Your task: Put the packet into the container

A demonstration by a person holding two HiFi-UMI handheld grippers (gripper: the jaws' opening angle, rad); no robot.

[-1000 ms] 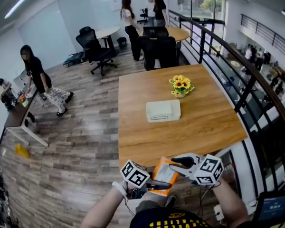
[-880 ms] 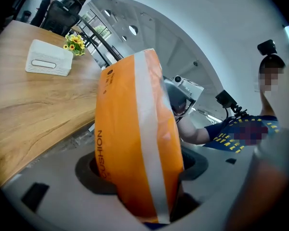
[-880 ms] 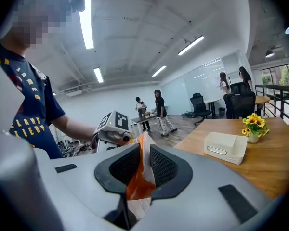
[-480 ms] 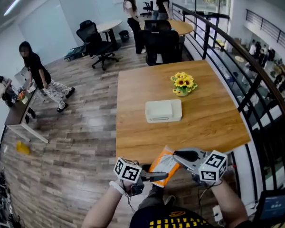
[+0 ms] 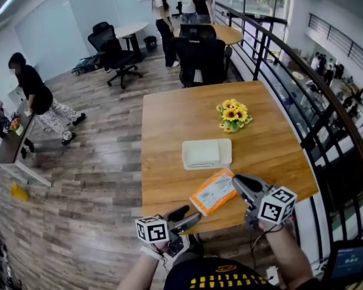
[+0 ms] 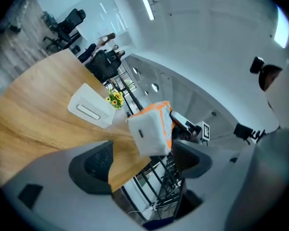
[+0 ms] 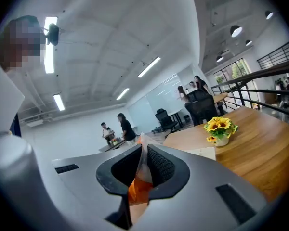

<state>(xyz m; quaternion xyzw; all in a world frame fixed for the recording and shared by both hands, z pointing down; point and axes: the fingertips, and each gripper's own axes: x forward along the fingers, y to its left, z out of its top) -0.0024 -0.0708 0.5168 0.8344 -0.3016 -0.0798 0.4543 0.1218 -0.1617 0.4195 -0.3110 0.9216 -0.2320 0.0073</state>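
Note:
The orange and white packet [image 5: 212, 193] hangs over the near edge of the wooden table [image 5: 169, 132]. My right gripper [image 5: 238, 183] is shut on its right end, and its jaws have just been closing on that thin edge [image 7: 138, 190]. Behind it on the table sits the white lidded container [image 5: 206, 153]. My left gripper [image 5: 186, 217] is low at the left, apart from the packet. Its jaws have just been opening and nothing is between them. In the left gripper view the packet [image 6: 151, 126] shows beyond the open gripper [image 6: 144, 160], and the container [image 6: 90, 110] lies further back.
A pot of yellow flowers [image 5: 232, 115] stands behind the container to the right. A black railing [image 5: 302, 95] runs along the table's right side. Office chairs [image 5: 112, 56] and several people [image 5: 163, 11] are further off on the wooden floor.
The left gripper has let go of the packet and drawn back to the lower left. The right gripper has carried the packet up and forward over the table's near edge.

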